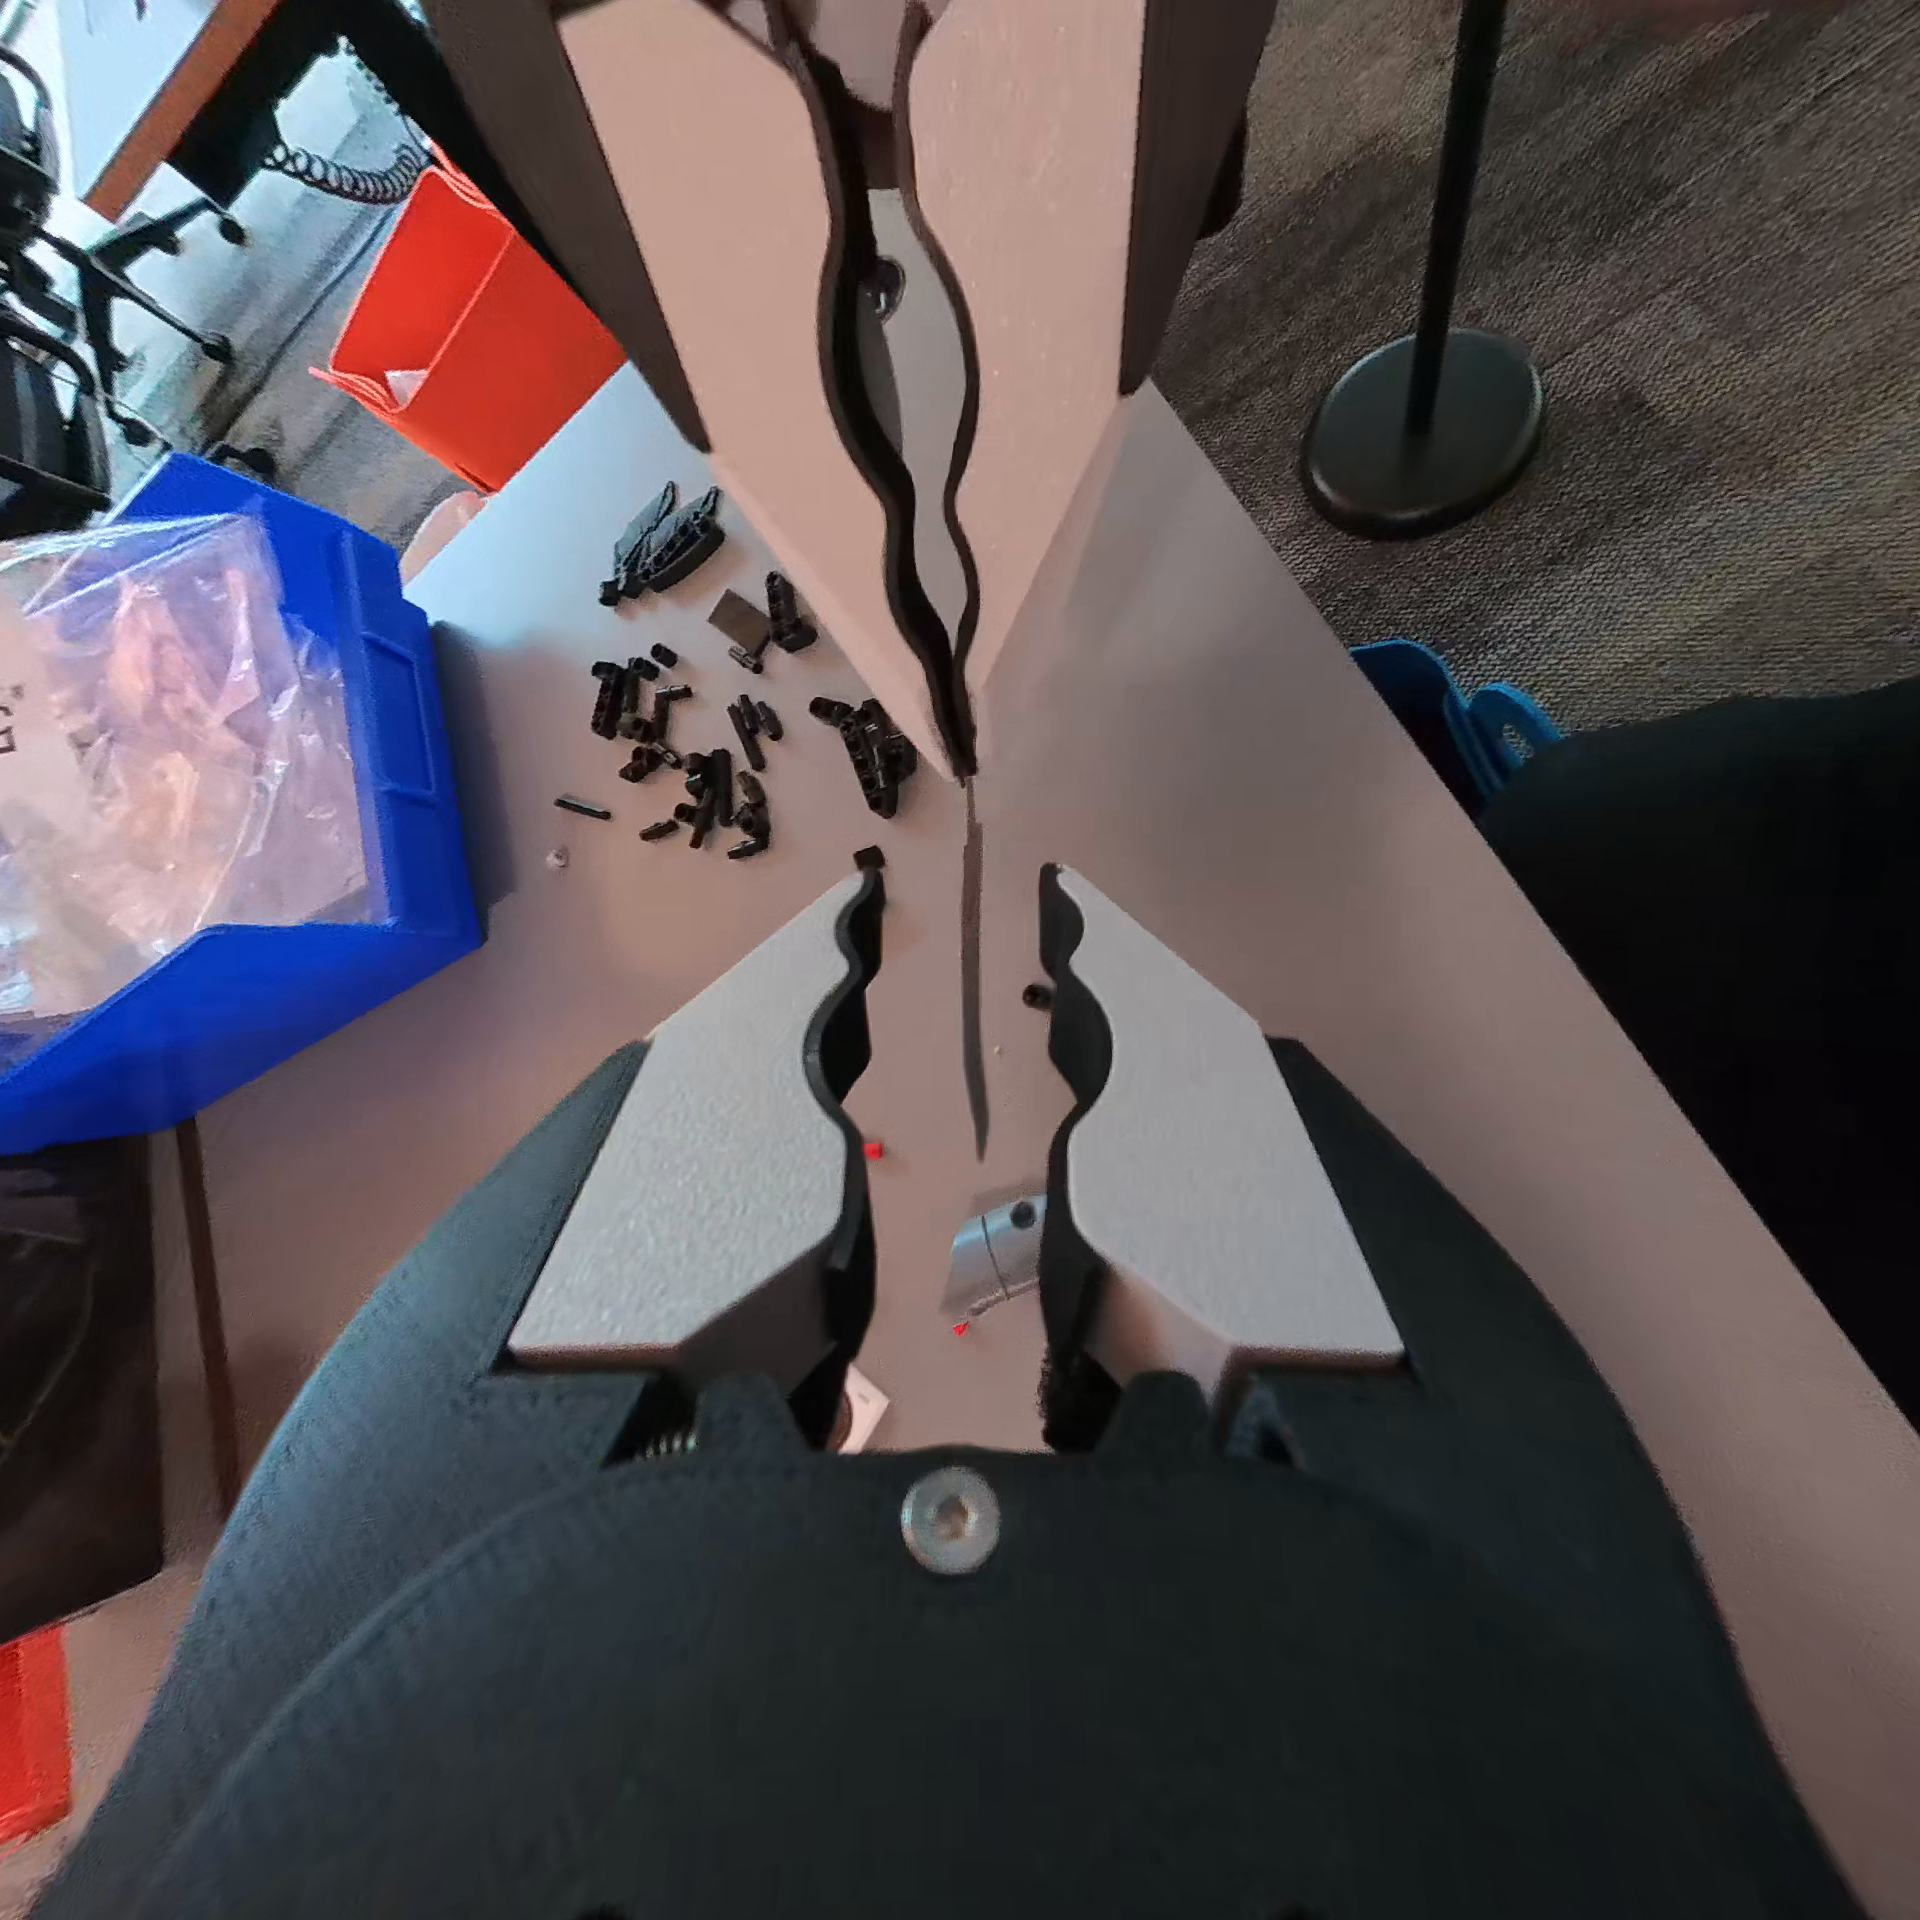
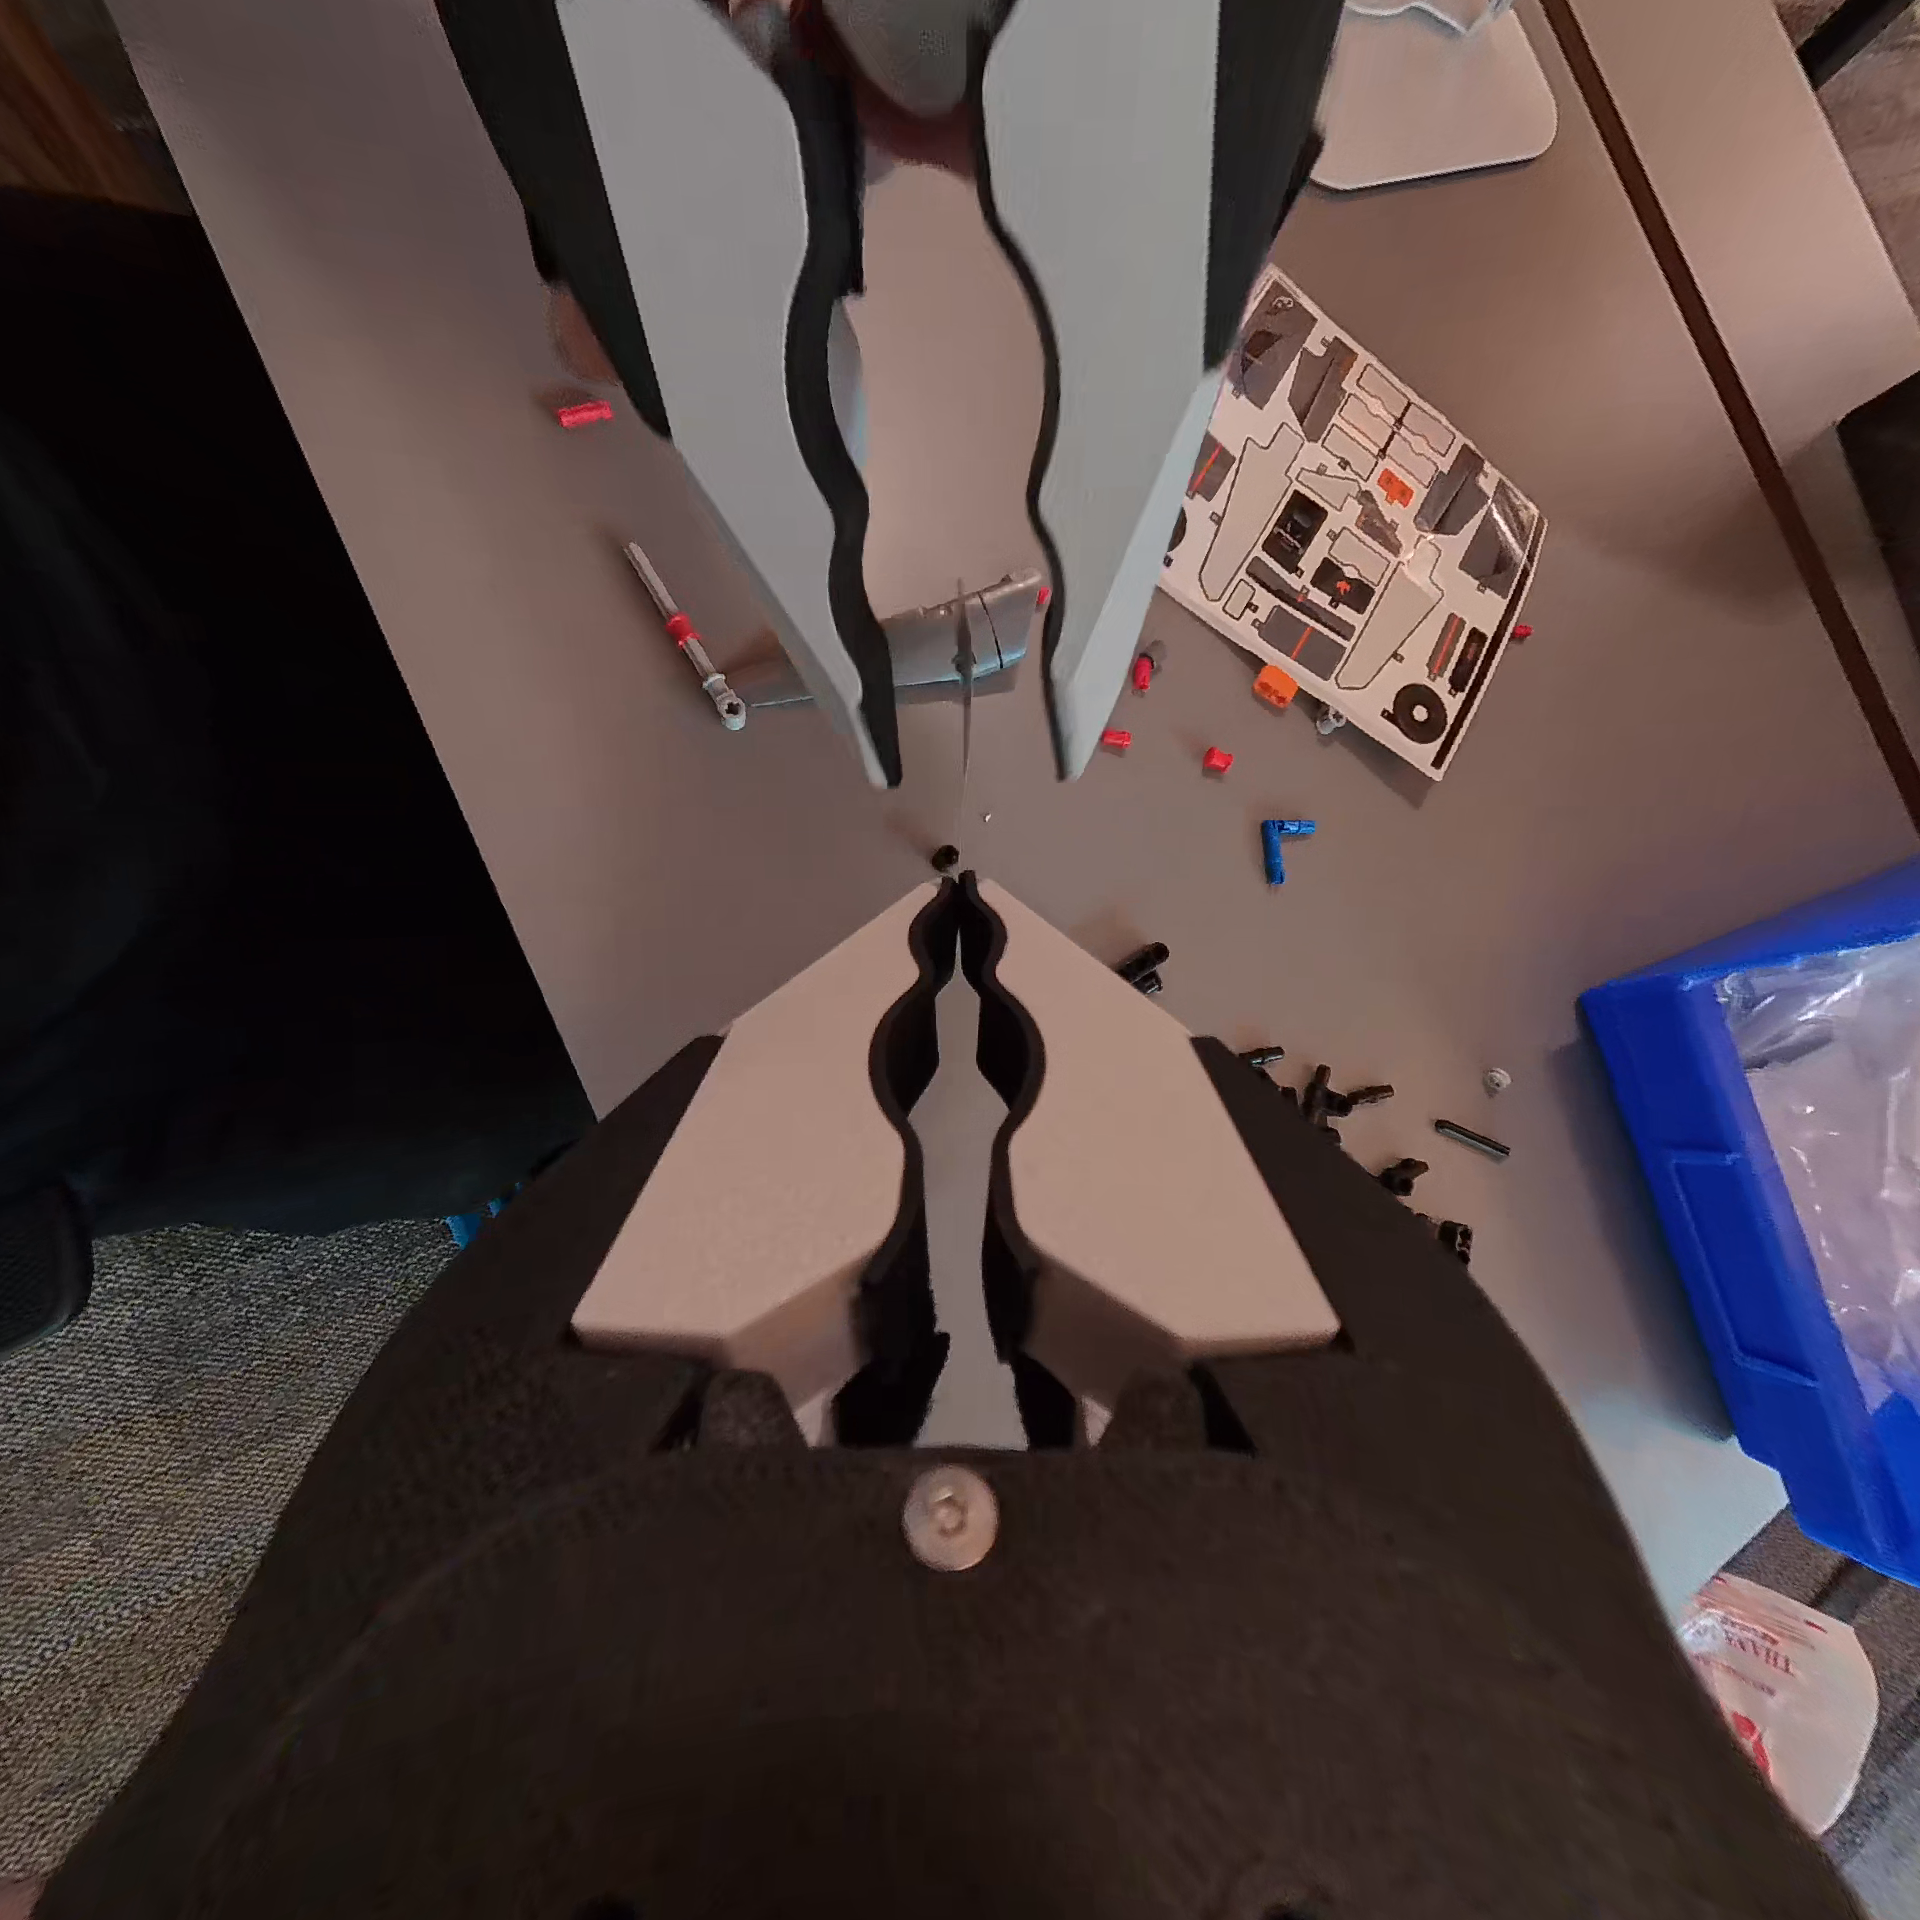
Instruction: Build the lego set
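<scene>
My right gripper [image 2: 956, 883] is shut on one end of a thin dark strip [image 2: 964, 686], seen edge-on, and holds it above the table. In the left wrist view the right gripper [image 1: 961, 767] comes in from the top, and the strip [image 1: 975, 966] runs from its tips down between my left fingers. My left gripper [image 1: 958, 878] is open on either side of the strip without touching it; it also shows in the right wrist view [image 2: 977, 774]. A grey curved lego piece [image 1: 992, 1247] lies on the table below, also in the right wrist view [image 2: 935, 636].
Loose black lego parts [image 1: 707, 758] lie beside a blue bin [image 1: 239, 987] of plastic bags. An orange bin [image 1: 468, 322] stands behind. A sticker sheet [image 2: 1351, 520], red pins [image 2: 1216, 758], a blue pin [image 2: 1283, 847] and a grey axle [image 2: 681, 634] lie around. A black stand base [image 1: 1423, 436] stands on the carpet. The tips of both grippers are at nearly the same place. It is some 12 cm from my left tips to the grey curved lego piece [image 1: 992, 1247]. My right wrist view [image 2: 991, 627] looks at it from another angle.
</scene>
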Motion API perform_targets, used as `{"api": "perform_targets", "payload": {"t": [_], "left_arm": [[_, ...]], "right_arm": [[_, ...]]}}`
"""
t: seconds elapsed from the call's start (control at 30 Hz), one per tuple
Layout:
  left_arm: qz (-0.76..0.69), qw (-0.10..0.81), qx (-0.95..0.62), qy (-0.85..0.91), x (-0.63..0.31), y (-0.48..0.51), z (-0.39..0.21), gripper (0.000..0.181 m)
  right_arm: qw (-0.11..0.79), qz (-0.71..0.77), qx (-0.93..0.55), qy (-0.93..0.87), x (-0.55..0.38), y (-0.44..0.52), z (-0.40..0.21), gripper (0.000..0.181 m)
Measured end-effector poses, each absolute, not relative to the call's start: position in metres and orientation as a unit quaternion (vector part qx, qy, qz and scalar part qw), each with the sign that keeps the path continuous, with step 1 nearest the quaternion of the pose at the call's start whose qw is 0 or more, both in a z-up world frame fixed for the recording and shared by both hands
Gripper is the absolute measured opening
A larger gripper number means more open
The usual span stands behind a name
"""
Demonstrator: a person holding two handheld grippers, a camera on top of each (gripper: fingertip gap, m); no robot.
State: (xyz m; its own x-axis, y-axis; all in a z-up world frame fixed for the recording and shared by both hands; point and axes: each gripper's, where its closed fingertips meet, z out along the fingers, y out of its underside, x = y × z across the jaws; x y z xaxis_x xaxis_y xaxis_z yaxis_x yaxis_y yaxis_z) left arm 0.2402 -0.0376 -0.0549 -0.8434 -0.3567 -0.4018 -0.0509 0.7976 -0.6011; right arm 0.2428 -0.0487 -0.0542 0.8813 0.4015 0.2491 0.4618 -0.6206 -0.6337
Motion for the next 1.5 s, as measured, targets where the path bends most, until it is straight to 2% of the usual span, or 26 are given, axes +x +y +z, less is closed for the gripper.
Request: {"api": "perform_targets", "payload": {"t": [0.1,0.2,0.33,0.43,0.6,0.63,0.67,0.73,1.03,1.13,1.5], "left_arm": [[-0.294,0.262,-0.112,0.912,0.244,-0.039,-0.058,0.017],[-0.310,0.259,-0.118,0.907,0.246,-0.041,-0.056,0.000],[-0.331,0.258,-0.127,0.899,0.245,-0.042,-0.053,0.000],[-0.350,0.274,-0.138,0.885,0.249,-0.039,-0.044,0.000],[-0.361,0.281,-0.143,0.878,0.249,-0.037,-0.034,0.000],[-0.357,0.286,-0.140,0.878,0.249,-0.037,-0.033,0.000],[-0.340,0.293,-0.133,0.884,0.248,-0.035,-0.037,0.000],[-0.332,0.304,-0.127,0.884,0.246,-0.037,-0.041,0.000],[-0.556,0.242,-0.207,0.768,0.245,-0.038,0.010,0.000],[-0.601,0.221,-0.215,0.738,0.243,-0.039,0.022,0.000],[-0.647,0.188,-0.216,0.706,0.240,-0.043,0.030,0.000]], "right_arm": [[0.362,-0.049,-0.899,-0.242,0.243,-0.049,-0.052,0.000],[0.366,-0.046,-0.897,-0.245,0.241,-0.048,-0.049,0.000],[0.381,-0.051,-0.893,-0.237,0.244,-0.046,-0.044,0.000],[0.404,-0.051,-0.884,-0.228,0.243,-0.044,-0.035,0.017],[0.420,-0.069,-0.877,-0.221,0.243,-0.041,-0.026,0.032],[0.418,-0.090,-0.879,-0.211,0.249,-0.040,-0.025,0.034],[0.406,-0.137,-0.882,-0.197,0.263,-0.040,-0.024,0.050],[0.415,-0.155,-0.877,-0.185,0.272,-0.042,-0.018,0.054],[0.624,0.076,-0.773,-0.088,0.254,-0.046,0.012,0.025],[0.680,0.157,-0.713,-0.068,0.250,-0.045,0.023,0.021],[0.717,0.232,-0.654,-0.070,0.239,-0.035,0.035,0.004]]}}
